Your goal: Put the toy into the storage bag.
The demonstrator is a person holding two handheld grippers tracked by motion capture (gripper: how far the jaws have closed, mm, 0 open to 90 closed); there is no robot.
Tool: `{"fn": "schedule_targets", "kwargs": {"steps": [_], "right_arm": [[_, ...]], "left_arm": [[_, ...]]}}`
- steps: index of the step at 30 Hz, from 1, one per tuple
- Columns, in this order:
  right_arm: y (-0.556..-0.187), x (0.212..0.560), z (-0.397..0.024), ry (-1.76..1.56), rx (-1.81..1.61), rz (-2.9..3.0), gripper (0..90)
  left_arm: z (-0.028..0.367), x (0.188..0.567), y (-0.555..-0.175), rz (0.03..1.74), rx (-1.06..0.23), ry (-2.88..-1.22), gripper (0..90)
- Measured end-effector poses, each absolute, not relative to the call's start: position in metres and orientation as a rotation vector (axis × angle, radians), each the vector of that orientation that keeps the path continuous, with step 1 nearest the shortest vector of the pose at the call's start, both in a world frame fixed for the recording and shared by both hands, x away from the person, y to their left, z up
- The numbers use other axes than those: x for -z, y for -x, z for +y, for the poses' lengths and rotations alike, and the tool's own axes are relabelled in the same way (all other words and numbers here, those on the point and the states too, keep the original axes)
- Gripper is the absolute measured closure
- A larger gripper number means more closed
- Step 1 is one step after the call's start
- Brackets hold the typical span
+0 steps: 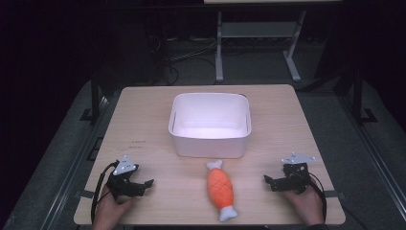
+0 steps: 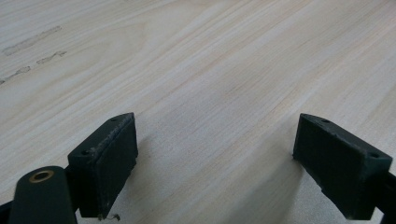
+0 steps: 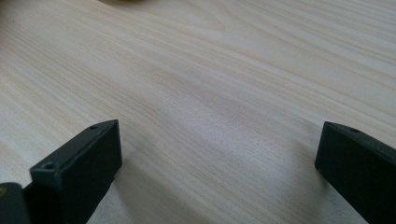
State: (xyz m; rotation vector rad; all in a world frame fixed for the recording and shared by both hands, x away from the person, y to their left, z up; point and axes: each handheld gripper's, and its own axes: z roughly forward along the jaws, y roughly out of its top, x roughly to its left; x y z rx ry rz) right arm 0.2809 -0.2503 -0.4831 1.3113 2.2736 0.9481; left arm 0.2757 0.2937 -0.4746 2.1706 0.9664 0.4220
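An orange plush toy shaped like a piece of meat on a white bone lies on the wooden table, near its front edge. Behind it stands a white rectangular bin with nothing inside. My left gripper rests low over the table at the front left, jaws wide apart, held in a hand. My right gripper sits at the front right, also open, pointing toward the toy. In the left gripper view, the left gripper has bare wood between its jaws. In the right gripper view the same is true of the right gripper.
Beyond the table's far edge, the dark floor holds cables and a white metal frame. Faint marks show on the tabletop ahead of my left gripper.
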Motion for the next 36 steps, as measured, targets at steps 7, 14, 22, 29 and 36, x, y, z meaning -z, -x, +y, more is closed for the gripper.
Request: {"fn": "schedule_targets", "kwargs": {"steps": [7,14,22,29,36], "right_arm": [[-0.279,0.483,-0.249,-1.32,-0.945,2.265,0.0],[-0.276,0.478,-0.25,-1.31,-0.958,2.294,14.6],[-0.274,0.469,-0.245,-1.28,-0.992,2.333,35.5],[-0.275,0.461,-0.238,-1.234,-1.036,2.394,65.1],[-0.281,0.459,-0.229,-1.177,-1.041,2.471,89.3]], "left_arm": [[0.294,0.474,-0.276,0.967,-0.422,-2.172,13.1],[0.294,0.474,-0.276,0.967,-0.422,-2.172,13.0],[0.294,0.475,-0.276,0.967,-0.421,-2.171,13.0],[0.294,0.474,-0.276,0.966,-0.42,-2.172,13.0],[0.294,0.474,-0.276,0.961,-0.418,-2.174,13.0]]}}
